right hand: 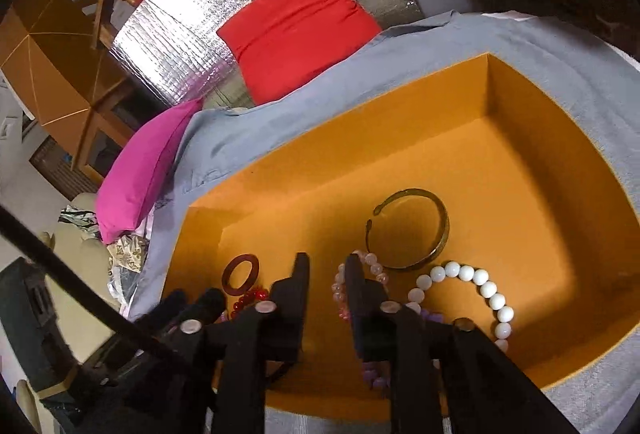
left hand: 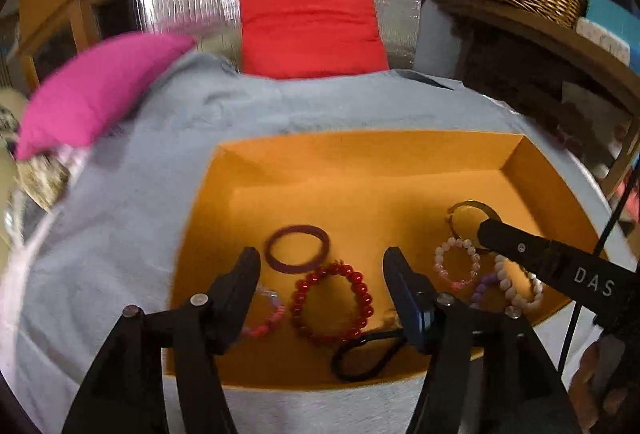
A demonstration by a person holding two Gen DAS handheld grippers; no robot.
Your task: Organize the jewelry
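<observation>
Grey cloth (left hand: pixel 120 234), orange tray (left hand: pixel 360 153) — beaded bracelets (left hand: pixel 331 302)

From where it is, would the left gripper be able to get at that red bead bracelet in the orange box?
Probably yes. The left gripper hangs open right over the red bead bracelet, nothing between them; a black loop lies close beside it.

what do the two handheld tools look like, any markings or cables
Both are matte black. The left tool has two tapered fingers hinged on silver rivets. The right tool is built the same way; in the left view its finger bears white letters "DAS". A thin black cable trails beside it.
</observation>
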